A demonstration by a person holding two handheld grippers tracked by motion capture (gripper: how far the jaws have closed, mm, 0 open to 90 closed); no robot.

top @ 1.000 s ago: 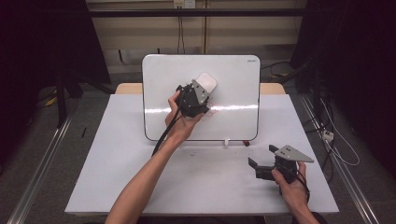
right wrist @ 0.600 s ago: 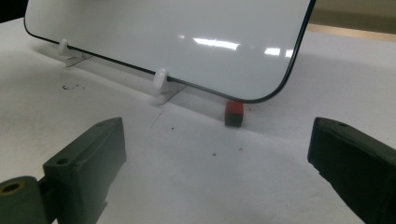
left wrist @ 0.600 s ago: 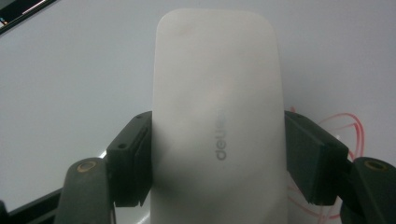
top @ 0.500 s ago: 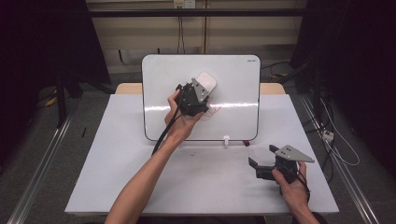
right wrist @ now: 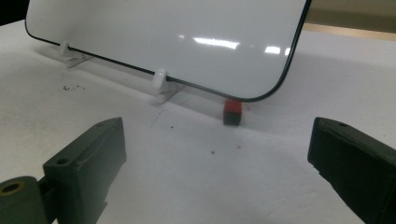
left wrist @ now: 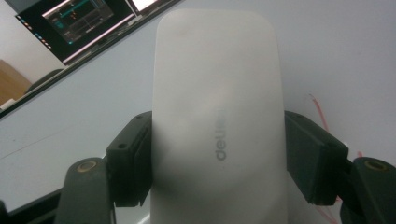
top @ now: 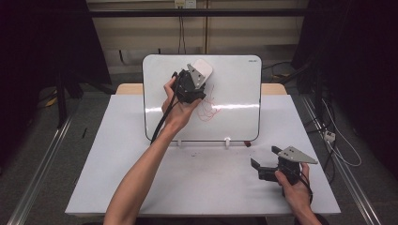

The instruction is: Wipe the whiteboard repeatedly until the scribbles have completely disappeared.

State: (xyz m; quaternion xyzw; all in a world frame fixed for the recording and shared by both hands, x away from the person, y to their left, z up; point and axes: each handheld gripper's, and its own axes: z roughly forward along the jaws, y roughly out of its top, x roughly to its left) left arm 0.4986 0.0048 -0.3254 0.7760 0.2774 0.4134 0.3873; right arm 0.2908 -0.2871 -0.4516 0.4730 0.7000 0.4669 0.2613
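Note:
A white-board stands upright on small white feet at the back of the table. A red scribble marks its middle. My left gripper is raised against the board's upper left part, shut on a white eraser. In the left gripper view the eraser sits between both jaws, its flat side on the board, with a red line beside it. My right gripper rests low over the table's front right, open with nothing between its jaws, and points at the board's lower right corner.
A small red-and-black block lies on the white table under the board's lower right corner; the high view has the block too. White clip feet hold the board's bottom edge. Small dark specks dot the table in front.
My left gripper has moved up the board with the eraser, uncovering the red scribble below it. The right gripper has stayed where it was.

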